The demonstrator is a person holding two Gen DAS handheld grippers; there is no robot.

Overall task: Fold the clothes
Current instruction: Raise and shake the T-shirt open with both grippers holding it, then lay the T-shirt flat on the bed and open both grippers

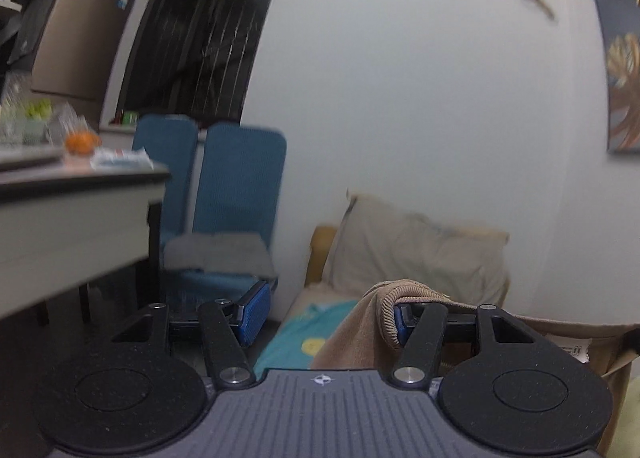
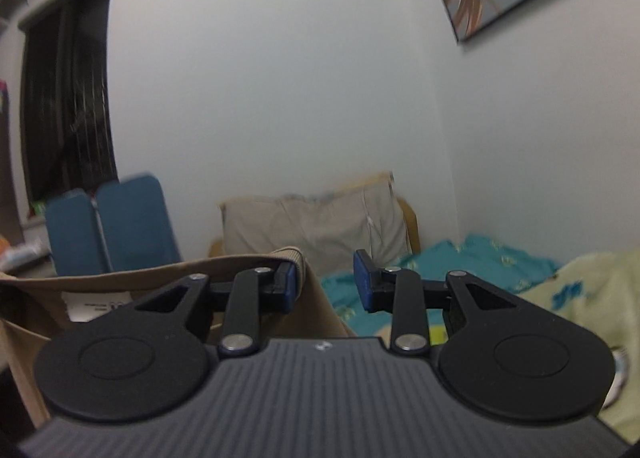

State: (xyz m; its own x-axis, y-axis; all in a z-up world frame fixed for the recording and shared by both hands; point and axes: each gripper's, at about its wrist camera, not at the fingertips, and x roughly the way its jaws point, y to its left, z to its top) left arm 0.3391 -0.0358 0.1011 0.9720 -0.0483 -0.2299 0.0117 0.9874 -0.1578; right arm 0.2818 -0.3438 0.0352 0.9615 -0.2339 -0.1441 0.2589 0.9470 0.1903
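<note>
We see the tan garment [image 1: 360,322] stretched between both claws, hooked over one pad of each, jaws apart. Left claw [image 1: 324,316] alone shows the counter [image 1: 80,185]; right claw [image 2: 326,284] shows the teal bed [image 2: 460,262]. Pillow [image 2: 312,225] ahead

A garment [image 1: 352,334] hangs between both grippers; behind it a pillow [image 2: 316,221] leans on the wall, chairs [image 2: 108,225] to its left

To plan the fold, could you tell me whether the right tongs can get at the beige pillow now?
Probably not cleanly: the way to the pillow looks free, but the tan garment is hooked over one finger of the right tongs and would drag along.
</note>
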